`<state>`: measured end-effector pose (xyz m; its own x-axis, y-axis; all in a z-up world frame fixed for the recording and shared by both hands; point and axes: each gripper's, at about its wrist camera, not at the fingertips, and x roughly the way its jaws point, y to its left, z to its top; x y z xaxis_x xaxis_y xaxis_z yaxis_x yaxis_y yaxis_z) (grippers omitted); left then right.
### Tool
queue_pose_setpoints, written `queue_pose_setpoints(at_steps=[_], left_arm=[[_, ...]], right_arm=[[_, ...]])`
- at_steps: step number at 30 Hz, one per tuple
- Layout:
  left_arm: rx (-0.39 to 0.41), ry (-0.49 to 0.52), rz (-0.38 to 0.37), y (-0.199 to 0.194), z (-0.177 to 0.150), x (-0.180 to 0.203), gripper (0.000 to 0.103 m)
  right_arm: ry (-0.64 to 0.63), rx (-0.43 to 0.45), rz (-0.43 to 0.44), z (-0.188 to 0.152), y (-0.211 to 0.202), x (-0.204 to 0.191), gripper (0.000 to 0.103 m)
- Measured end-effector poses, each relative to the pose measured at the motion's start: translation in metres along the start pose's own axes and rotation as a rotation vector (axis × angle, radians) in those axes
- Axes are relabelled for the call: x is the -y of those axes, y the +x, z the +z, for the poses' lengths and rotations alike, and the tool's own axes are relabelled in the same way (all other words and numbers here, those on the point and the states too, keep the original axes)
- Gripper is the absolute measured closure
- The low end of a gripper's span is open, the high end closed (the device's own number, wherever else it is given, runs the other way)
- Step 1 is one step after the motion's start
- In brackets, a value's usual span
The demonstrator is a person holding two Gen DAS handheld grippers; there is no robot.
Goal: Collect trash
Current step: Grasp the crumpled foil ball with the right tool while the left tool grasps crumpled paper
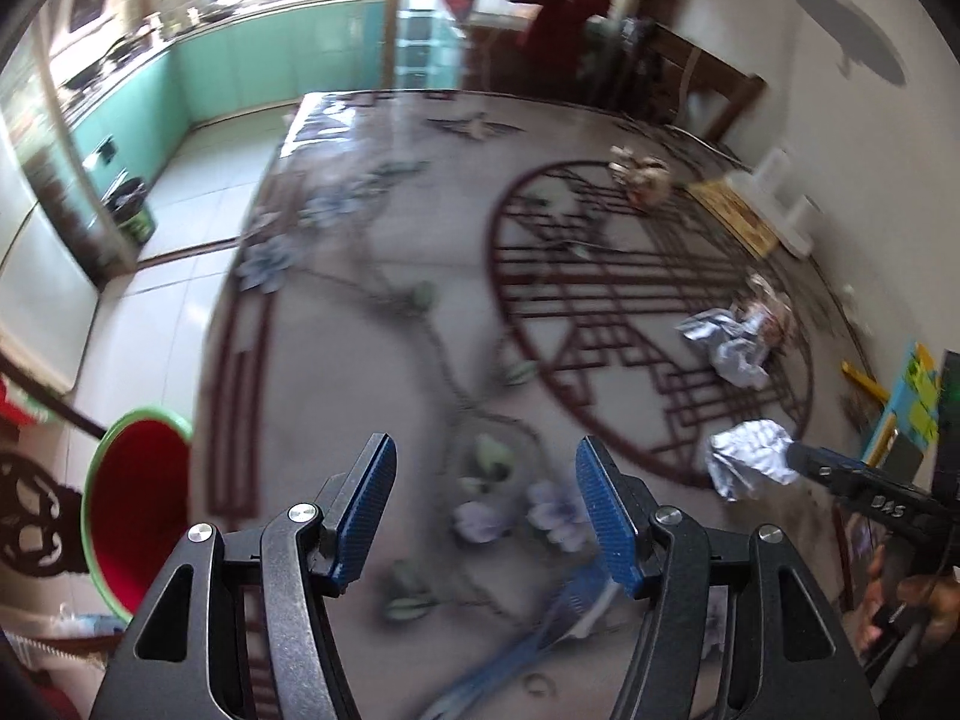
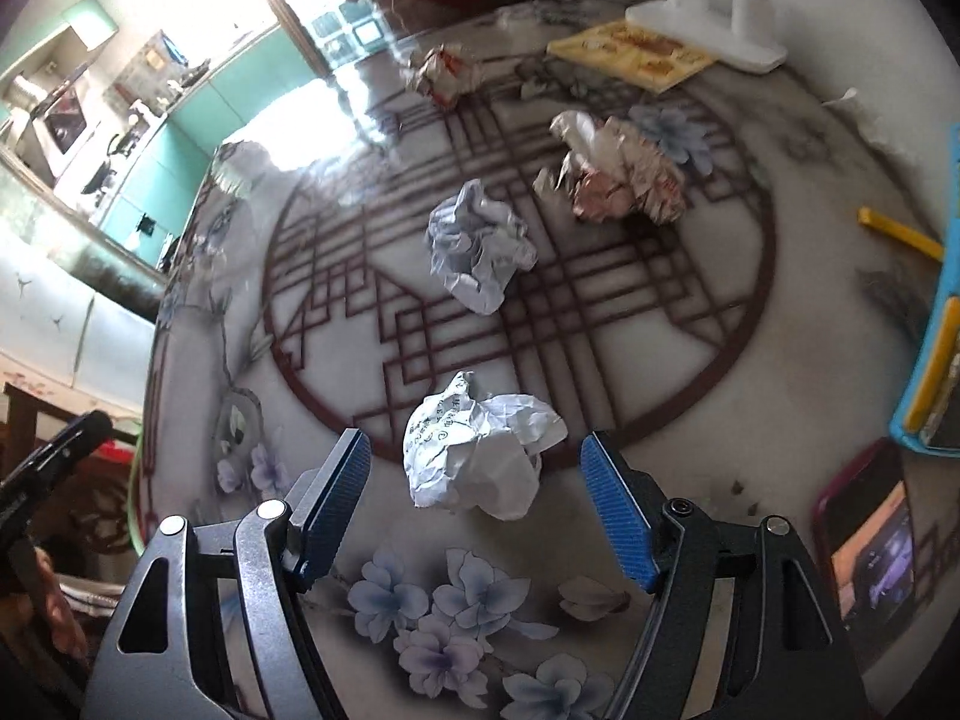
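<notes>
Now the right gripper (image 2: 474, 510) hangs just over the nearest paper ball (image 2: 483, 450), which lies on the worktop (image 2: 750, 408) at the near rim of the dark red lattice circle. Its fingers (image 2: 618, 516) stand wide apart with the ball between them, and neither pad touches the paper. To do this well, I would lower the fingers until the tips nearly meet the surface, keep the ball centred, and close on its bulk rather than on the loose flap at its right side, since crumpled paper will likely give and slip. The left gripper (image 1: 486, 516) is partly open and holds nothing; only the flower print lies beneath it.

More trash waits further in: a bluish paper ball (image 2: 477, 243) near the middle of the circle, a pinkish wad (image 2: 618, 171) beyond it, and another wad (image 2: 447, 72) toward the far edge. A red bin with a green rim (image 1: 141, 504) stands off the left edge, probably where the paper goes.

The worktop is glossy and glares at its far left corner. A phone (image 2: 870, 552) lies at the right edge, a yellow booklet (image 2: 636, 54) at the far edge. Teal kitchen cabinets (image 1: 288, 54) line the room behind
</notes>
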<state>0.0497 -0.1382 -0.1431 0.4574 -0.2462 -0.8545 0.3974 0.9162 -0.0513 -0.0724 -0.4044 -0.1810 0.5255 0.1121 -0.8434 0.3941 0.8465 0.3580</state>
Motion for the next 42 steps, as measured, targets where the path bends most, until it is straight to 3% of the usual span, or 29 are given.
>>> queue_pose_setpoints(at_steps=[6, 8, 10, 12, 20, 24, 28, 30, 32, 33, 34, 35, 42], left_arm=[[-0.017, 0.038, -0.002, 0.013, 0.015, 0.027, 0.042], [-0.023, 0.051, 0.000, 0.020, 0.021, 0.037, 0.042], [-0.025, 0.065, -0.004, 0.027, 0.027, 0.048, 0.042], [-0.037, 0.088, -0.022, 0.037, 0.035, 0.065, 0.042], [-0.106, 0.176, -0.180, 0.082, 0.061, 0.152, 0.042], [-0.159, 0.202, -0.191, 0.121, 0.071, 0.190, 0.042], [-0.213, 0.198, -0.198, 0.156, 0.077, 0.207, 0.041], [-0.253, 0.150, -0.276, 0.170, 0.078, 0.206, 0.040], [-0.254, 0.118, -0.293, 0.176, 0.078, 0.205, 0.040], [-0.254, 0.113, -0.291, 0.178, 0.078, 0.205, 0.043], [-0.254, 0.122, -0.280, 0.180, 0.078, 0.205, 0.061], [-0.263, 0.140, -0.278, 0.182, 0.076, 0.205, 0.066], [-0.224, 0.130, -0.314, 0.163, 0.076, 0.188, 0.069]], right_arm=[[0.002, -0.067, 0.038, 0.001, 0.021, 0.010, 0.032], [0.027, -0.088, 0.079, -0.001, 0.027, 0.020, 0.040], [0.043, -0.089, 0.120, -0.002, 0.024, 0.027, 0.055], [0.048, -0.067, 0.101, 0.000, 0.018, 0.035, 0.057], [0.106, 0.024, 0.015, 0.011, -0.020, 0.084, 0.058], [0.134, 0.023, 0.009, 0.010, -0.023, 0.100, 0.058], [0.158, 0.015, 0.018, 0.008, -0.023, 0.104, 0.057], [0.159, 0.014, 0.020, 0.009, -0.022, 0.105, 0.057], [0.161, 0.009, 0.022, 0.011, -0.020, 0.104, 0.057], [0.161, 0.006, 0.023, 0.012, -0.018, 0.104, 0.057], [0.160, 0.004, 0.024, 0.011, -0.018, 0.104, 0.057], [0.159, 0.002, 0.025, 0.015, -0.014, 0.101, 0.057], [0.130, 0.005, 0.027, 0.023, -0.013, 0.086, 0.057]])
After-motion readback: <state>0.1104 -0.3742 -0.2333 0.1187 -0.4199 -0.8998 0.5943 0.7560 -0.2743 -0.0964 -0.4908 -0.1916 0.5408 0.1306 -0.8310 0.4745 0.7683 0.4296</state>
